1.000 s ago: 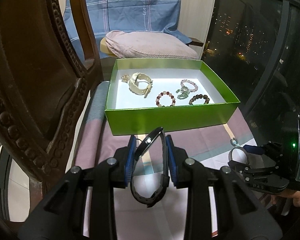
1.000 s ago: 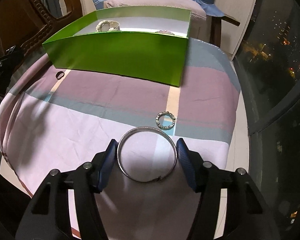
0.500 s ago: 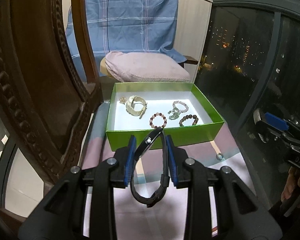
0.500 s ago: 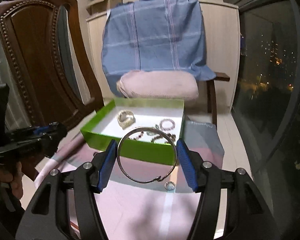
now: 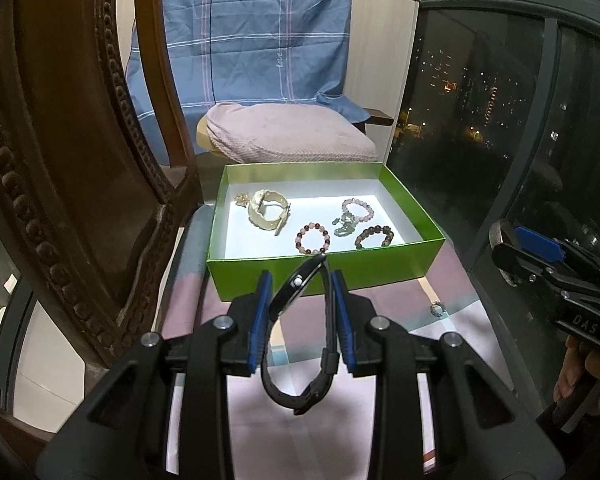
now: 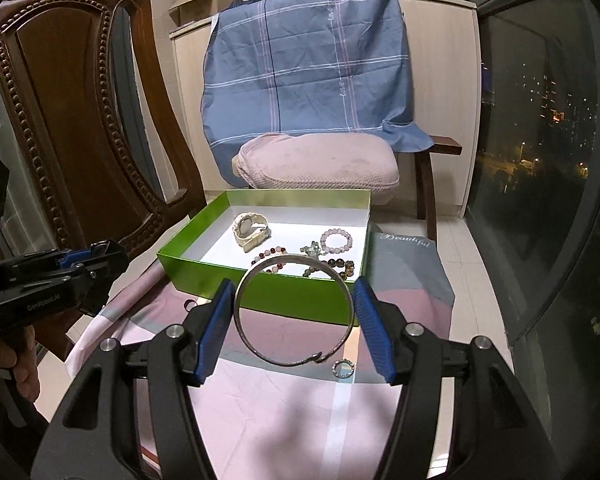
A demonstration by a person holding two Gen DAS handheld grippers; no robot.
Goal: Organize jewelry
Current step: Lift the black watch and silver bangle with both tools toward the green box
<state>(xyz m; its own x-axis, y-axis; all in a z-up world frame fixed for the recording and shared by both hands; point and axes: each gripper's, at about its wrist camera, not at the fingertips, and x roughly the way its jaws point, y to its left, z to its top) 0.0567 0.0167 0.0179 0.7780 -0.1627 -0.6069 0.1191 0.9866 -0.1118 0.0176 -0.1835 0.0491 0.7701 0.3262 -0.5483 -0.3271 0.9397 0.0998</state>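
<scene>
The left hand-held gripper (image 5: 300,316) pinches a black rubbery strap watch (image 5: 300,344), the right hand-held gripper (image 6: 296,324) a thin silver metal bangle (image 6: 294,312), both raised since a second ago above the striped pink cloth-covered worktop (image 6: 260,400). Only the right view shows a small black ring (image 6: 188,303) by the glossy green cardboard box (image 5: 260,270); both show a beaded ring (image 6: 343,369) near the worktop's right edge.

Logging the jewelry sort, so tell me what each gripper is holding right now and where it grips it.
The left gripper pinches a black watch across its band loop. The right gripper clamps a silver bangle at opposite sides of its rim.
</scene>
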